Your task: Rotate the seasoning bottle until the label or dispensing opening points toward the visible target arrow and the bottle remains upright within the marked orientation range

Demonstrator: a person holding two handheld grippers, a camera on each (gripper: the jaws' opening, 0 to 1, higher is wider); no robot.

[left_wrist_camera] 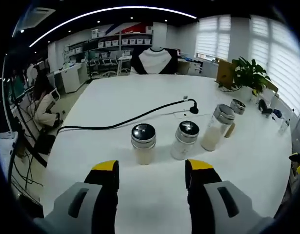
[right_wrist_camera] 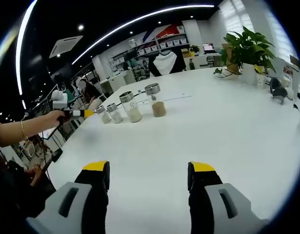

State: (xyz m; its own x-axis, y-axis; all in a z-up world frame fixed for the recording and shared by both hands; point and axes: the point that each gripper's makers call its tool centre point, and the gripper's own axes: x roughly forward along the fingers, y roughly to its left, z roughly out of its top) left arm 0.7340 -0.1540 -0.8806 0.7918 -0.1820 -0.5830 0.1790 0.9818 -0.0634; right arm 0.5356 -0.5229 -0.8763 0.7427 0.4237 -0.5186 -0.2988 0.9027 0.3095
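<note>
Left tongs and right tongs both gape empty above the counter, left aimed between two upright seasoning bottles, likely lining up a grasp.

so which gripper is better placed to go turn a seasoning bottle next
Left, probably. The open left gripper sits just short of two small glass bottles with dark metal caps, while the open right gripper faces bare white table, the bottles far off.

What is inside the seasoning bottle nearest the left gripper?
The nearest seasoning bottle holds a pale, cream-coloured seasoning filling roughly its lower half; the glass above looks empty. Its dark metal cap covers the top, so the dispensing opening cannot be seen.
</note>
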